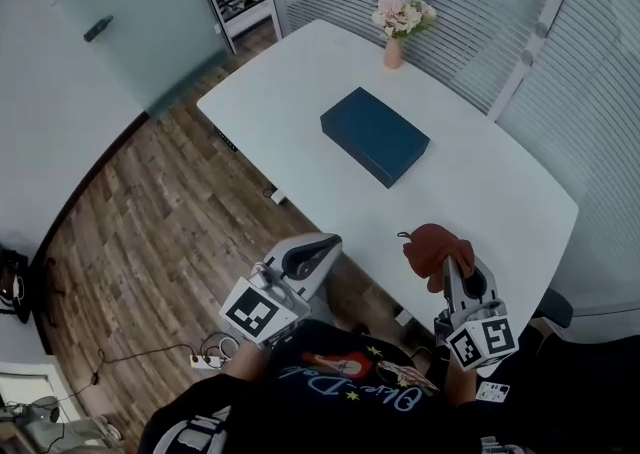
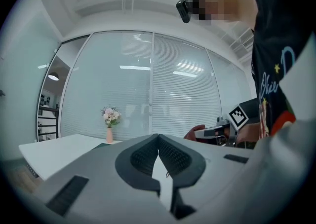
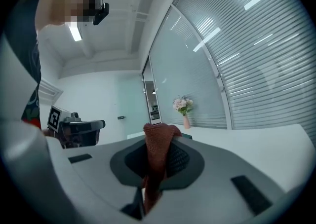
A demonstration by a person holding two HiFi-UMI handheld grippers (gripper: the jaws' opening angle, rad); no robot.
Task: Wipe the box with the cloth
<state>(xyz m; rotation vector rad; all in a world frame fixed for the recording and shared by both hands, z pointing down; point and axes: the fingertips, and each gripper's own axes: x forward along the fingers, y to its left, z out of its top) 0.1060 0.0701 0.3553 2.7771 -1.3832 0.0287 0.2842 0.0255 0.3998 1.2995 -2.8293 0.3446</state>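
My right tongs (image 1: 455, 264) clamp the red cloth (image 1: 432, 245) at the near edge of the surface (image 1: 500, 192). My left tongs (image 1: 322, 245) are closed, empty; the blue box (image 1: 374, 135) lies mid-surface, well apart.

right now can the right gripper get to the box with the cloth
Probably yes. The right gripper holds the cloth near the table's edge, and the bare tabletop between it and the box has nothing in the way. It would need a forward reach.
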